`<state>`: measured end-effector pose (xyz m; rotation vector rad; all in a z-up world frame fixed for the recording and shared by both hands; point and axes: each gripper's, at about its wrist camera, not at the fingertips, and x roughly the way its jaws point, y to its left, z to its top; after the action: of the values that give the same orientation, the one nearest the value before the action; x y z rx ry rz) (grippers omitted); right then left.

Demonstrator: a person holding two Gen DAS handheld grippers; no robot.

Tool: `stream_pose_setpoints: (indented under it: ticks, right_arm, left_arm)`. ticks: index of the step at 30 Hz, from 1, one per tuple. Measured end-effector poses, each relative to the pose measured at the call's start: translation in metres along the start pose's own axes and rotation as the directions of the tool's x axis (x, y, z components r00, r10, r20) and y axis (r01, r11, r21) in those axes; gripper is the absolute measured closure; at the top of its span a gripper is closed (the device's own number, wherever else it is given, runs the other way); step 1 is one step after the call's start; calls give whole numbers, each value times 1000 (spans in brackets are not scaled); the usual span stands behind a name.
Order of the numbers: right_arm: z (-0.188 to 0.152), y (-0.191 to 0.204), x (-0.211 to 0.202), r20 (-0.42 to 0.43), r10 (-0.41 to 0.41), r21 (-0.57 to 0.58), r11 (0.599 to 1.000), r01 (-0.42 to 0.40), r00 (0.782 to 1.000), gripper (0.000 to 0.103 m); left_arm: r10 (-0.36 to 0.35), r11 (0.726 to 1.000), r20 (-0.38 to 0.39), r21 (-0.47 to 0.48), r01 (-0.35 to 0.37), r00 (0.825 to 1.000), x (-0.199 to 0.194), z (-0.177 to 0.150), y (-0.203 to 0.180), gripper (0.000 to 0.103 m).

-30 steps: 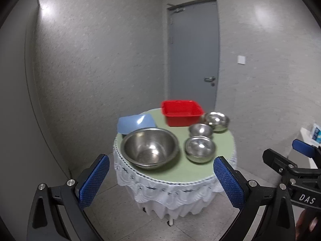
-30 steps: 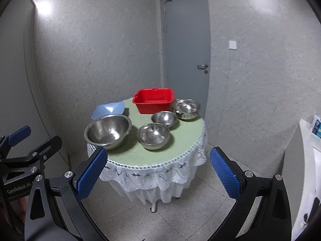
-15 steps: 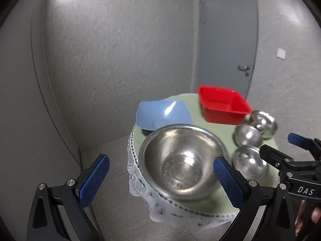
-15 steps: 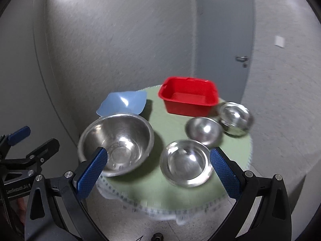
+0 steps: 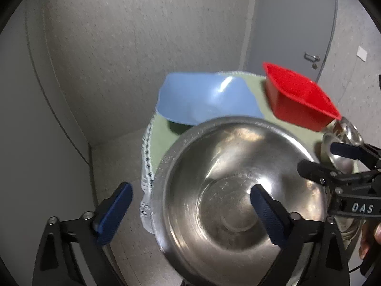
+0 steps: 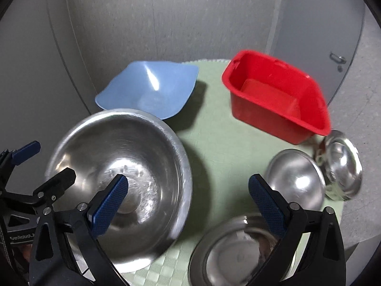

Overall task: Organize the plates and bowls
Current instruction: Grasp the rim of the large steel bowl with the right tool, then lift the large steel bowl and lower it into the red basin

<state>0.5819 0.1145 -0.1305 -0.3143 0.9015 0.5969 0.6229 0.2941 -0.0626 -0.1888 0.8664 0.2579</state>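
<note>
Both wide open and holding nothing, left gripper (image 5: 190, 212) over large steel bowl (image 6: 119, 174), right gripper (image 6: 188, 205) above green tablecloth (image 6: 214, 138).

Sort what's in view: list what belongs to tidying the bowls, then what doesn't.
For the job: big steel bowl, three small steel bowls, blue bowl, red tub.
Just around: table, door, walls.

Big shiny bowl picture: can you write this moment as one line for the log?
left gripper: open, straddling big steel bowl rim | right gripper: open, holding nothing | nothing stacked yet
</note>
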Motion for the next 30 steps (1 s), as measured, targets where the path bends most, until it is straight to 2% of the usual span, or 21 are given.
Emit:
stream_pose_setpoints:
  ticks: [2,3,4,10,12,14,18,22,25,26,27,30]
  right_arm:
    - [2,-1,12,-29,9,-6,1000,-9,1000,18]
    - [2,-1,16,-44,11,-10,1000,-11,999,20]
    - [2,-1,22,-65,17,-13,1000,-18,998,25]
    - [2,-1,38,-122,61,11,998,-60,991,53]
    - [2,-1,44,-139,83,34,996,-79,987,55]
    - [0,-1,48,-154,132,67,990,-123,979,68]
    - [-2,-11,46,-136,169,139,979,-150,976,69]
    - [-2,-24,31,-92,196,198,964,-175,976,76]
    - [0,-33,12,-46,195,224,958,-180,980,76]
    - [1,-37,6,-34,198,229,956,-185,980,77]
    - [5,-42,-2,-13,197,233,954,-189,980,83]
    - [12,-60,-17,18,169,242,956,-169,985,84]
  left_arm:
    - [-23,1000,-33,3,23,999,17,4,3,28]
    - [-40,999,-44,3,40,998,22,4,5,36]
    - [-50,999,-58,4,50,997,28,7,7,39]
    - [-92,995,-78,31,94,993,47,16,20,52]
    - [-111,993,-101,35,115,989,57,17,25,57]
    - [-122,991,-108,35,126,987,59,18,27,58]
    - [-168,985,-107,20,171,980,53,20,35,61]
    - [-206,978,-71,27,208,976,45,25,38,61]
    - [-242,970,-43,21,243,969,40,38,35,62]
    - [-260,965,-31,26,260,965,37,44,32,63]
    - [-273,961,-15,36,274,962,34,51,28,63]
    - [-296,954,37,71,293,955,27,74,14,63]
